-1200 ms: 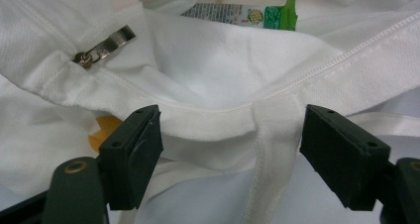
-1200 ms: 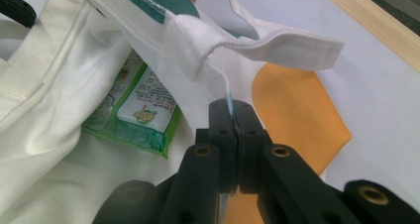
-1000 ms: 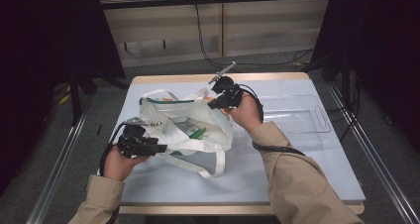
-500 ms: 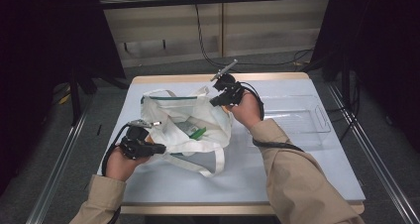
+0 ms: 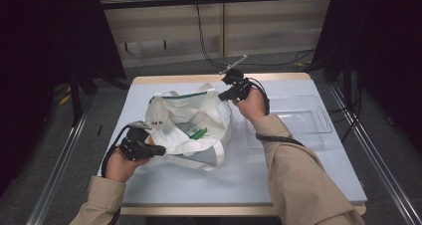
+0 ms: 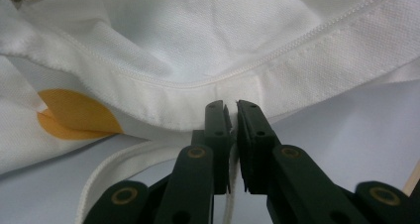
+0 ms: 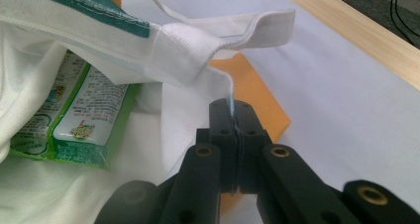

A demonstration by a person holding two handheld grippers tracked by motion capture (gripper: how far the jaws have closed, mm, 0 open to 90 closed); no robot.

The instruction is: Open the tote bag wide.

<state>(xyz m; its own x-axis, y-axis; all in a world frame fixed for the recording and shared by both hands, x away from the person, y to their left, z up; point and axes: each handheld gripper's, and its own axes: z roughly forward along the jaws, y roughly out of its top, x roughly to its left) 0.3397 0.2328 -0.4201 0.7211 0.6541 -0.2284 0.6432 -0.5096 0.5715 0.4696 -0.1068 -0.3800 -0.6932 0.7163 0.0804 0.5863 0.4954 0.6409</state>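
At about eight o'clock on the table (image 5: 298,180) the left gripper (image 5: 160,149) has just been closing, and its jaws now pinch the hemmed rim of the white tote bag (image 5: 191,130), with the cloth caught between the pads (image 6: 224,130); the bag lies slumped at the centre, mouth spread between the two tools, a green packet (image 7: 74,120) inside and an orange patch (image 7: 257,100) on the cloth; at about one o'clock the right gripper (image 5: 222,96) is clamped tight on the bag's far rim; a clear plastic tray (image 5: 318,116) sits at three o'clock.
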